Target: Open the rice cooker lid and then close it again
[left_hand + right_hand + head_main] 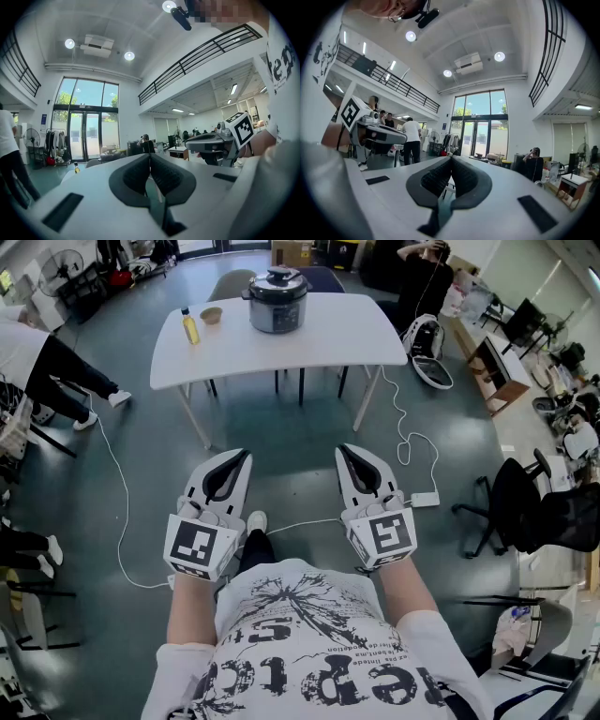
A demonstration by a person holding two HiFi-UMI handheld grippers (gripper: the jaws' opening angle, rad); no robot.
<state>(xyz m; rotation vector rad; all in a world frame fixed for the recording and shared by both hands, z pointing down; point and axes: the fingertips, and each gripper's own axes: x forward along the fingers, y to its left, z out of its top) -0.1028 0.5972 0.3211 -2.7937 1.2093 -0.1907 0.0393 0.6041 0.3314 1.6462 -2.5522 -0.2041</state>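
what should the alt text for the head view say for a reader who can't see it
Seen from above, a person holds the left gripper and right gripper level over a grey floor, both shut and empty. Ahead stands a white table with a rice cooker, lid on, a yellow bottle and a small bowl.

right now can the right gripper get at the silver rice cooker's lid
Probably not: the right gripper is held near the body, a stretch of grey floor short of the silver rice cooker on the white table.
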